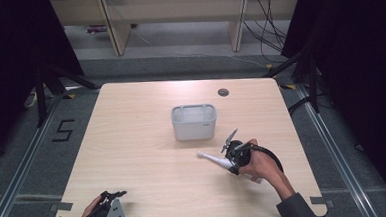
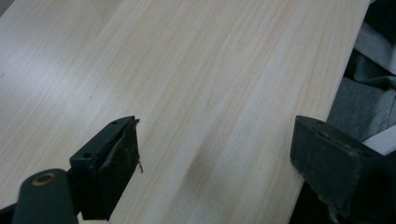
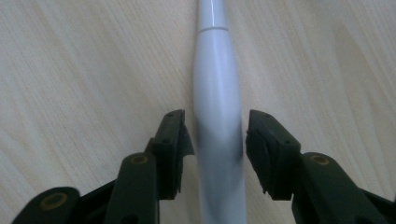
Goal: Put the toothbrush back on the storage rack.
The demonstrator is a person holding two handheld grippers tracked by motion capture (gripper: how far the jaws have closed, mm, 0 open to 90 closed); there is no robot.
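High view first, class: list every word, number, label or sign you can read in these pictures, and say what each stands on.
"5": black tape mark on the grey floor left of the table.
The grey bin on the table has a small mark near its right rim, too small to read.
The white toothbrush handle between the right gripper's jaws bears no readable text.

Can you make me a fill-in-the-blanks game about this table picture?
1. The white electric toothbrush lies between the jaws of the ____ gripper.
2. The grey tub stands on the table, ____ the toothbrush, farther from the person.
3. The left gripper has its jaws wide ____.

Missing words: right; beyond; open
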